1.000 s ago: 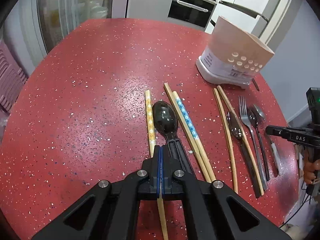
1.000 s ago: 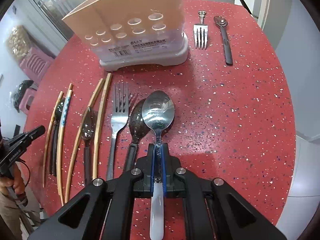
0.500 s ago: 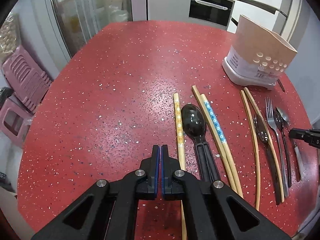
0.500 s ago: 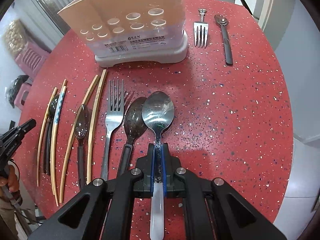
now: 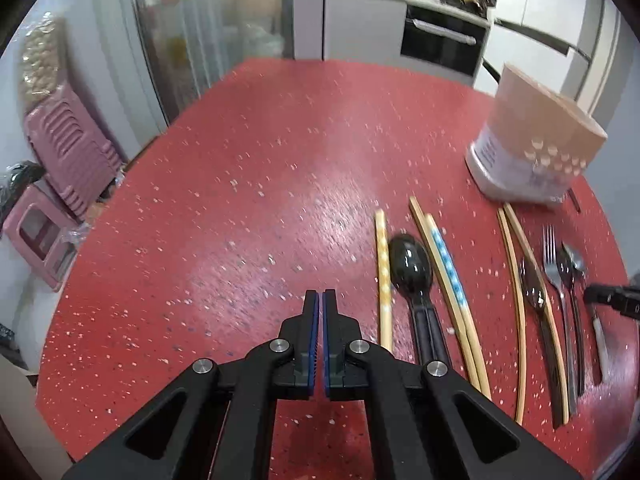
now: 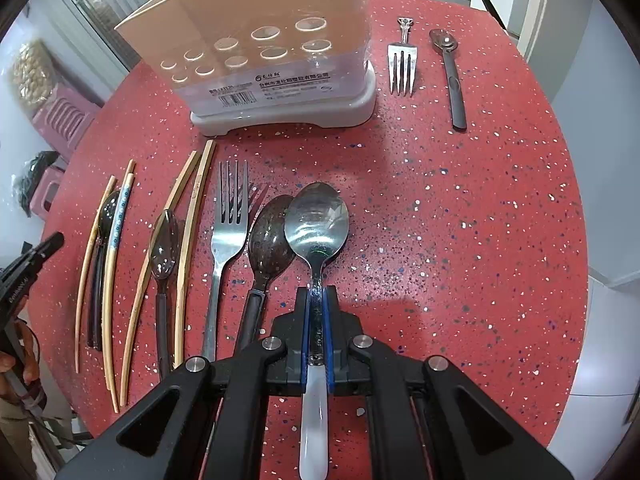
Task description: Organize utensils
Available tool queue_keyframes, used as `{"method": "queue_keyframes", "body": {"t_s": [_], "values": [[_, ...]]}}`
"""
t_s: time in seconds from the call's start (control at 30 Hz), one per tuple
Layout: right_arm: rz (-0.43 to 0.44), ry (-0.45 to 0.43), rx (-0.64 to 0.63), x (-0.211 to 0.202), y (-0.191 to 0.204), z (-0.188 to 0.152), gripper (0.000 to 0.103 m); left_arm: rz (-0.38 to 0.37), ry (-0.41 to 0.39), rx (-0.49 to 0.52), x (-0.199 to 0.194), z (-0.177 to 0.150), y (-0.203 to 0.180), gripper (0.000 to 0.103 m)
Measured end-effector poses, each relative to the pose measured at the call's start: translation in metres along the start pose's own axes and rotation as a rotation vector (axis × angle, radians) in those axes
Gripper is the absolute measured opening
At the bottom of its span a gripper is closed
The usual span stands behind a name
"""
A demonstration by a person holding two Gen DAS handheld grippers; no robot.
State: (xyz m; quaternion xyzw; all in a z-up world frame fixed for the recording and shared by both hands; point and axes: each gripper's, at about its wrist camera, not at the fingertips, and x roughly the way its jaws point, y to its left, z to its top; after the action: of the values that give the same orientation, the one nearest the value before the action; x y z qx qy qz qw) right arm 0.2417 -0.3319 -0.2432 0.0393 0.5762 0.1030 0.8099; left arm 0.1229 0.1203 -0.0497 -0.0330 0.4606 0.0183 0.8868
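My right gripper (image 6: 316, 292) is shut on the neck of a silver spoon (image 6: 316, 220) with a white handle. The spoon's bowl sits just right of a dark spoon (image 6: 270, 236) and a steel fork (image 6: 230, 224) in a row on the red table (image 6: 460, 240). Further left lie bamboo chopsticks (image 6: 188, 240) and a black spoon (image 6: 164, 248). My left gripper (image 5: 321, 300) is shut with nothing in it, over bare table left of a yellow-patterned chopstick (image 5: 384, 276), a large black spoon (image 5: 412, 264) and a blue-patterned chopstick (image 5: 450, 268).
A beige utensil holder (image 6: 264, 48) with round holes stands at the back of the table, also in the left wrist view as the holder (image 5: 532, 148). Beyond it lie a second fork (image 6: 402, 64) and a small dark spoon (image 6: 450, 76). Pink stools (image 5: 60, 168) stand off the table's left edge.
My left gripper has swung left, off the yellow-patterned chopstick to bare table, and tilted up. The right gripper keeps still with the spoon.
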Motion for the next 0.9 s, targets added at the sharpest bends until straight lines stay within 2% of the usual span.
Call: {"method": "queue_keyframes", "body": {"t_s": [0.1,0.23,0.3,0.4,0.43,0.47,0.5,0.57,0.67,0.73,0.8,0.9], "values": [[0.001,0.000,0.002,0.000,0.000,0.000,0.007,-0.071,-0.031,-0.016,-0.004,0.001,0.005,0.025],[-0.002,-0.002,0.001,0.000,0.000,0.000,0.007,-0.047,-0.155,0.021,-0.019,-0.002,0.001,0.025],[-0.004,-0.003,-0.002,0.000,0.000,0.000,0.007,-0.046,-0.159,-0.004,-0.022,0.000,0.003,0.025],[-0.006,-0.004,-0.005,0.000,0.001,0.000,0.007,-0.093,-0.184,-0.058,-0.029,0.003,0.009,0.028],[-0.006,-0.006,-0.003,0.000,0.001,0.000,0.007,-0.119,-0.206,-0.069,-0.031,0.004,0.012,0.075],[-0.005,-0.007,-0.003,0.000,0.001,0.000,0.007,-0.148,-0.205,-0.074,-0.031,0.005,0.013,0.103],[-0.004,-0.009,-0.003,0.000,0.001,-0.001,0.007,-0.156,-0.238,-0.082,-0.027,0.005,0.012,0.103],[-0.001,-0.010,-0.001,0.000,0.000,-0.001,0.007,-0.146,-0.252,-0.054,-0.017,0.006,0.007,0.103],[0.001,-0.012,0.000,0.000,-0.001,-0.001,0.007,-0.196,-0.261,-0.062,0.005,0.009,0.004,0.103],[-0.002,-0.013,-0.004,0.001,0.000,-0.001,0.007,-0.176,-0.234,-0.075,0.024,0.012,0.004,0.103],[-0.003,-0.014,-0.006,0.000,0.000,-0.001,0.007,-0.165,-0.163,-0.077,0.047,0.016,0.002,0.103],[0.001,-0.014,0.000,0.000,-0.001,-0.001,0.007,0.015,-0.059,-0.101,0.083,0.018,0.001,0.103]]}}
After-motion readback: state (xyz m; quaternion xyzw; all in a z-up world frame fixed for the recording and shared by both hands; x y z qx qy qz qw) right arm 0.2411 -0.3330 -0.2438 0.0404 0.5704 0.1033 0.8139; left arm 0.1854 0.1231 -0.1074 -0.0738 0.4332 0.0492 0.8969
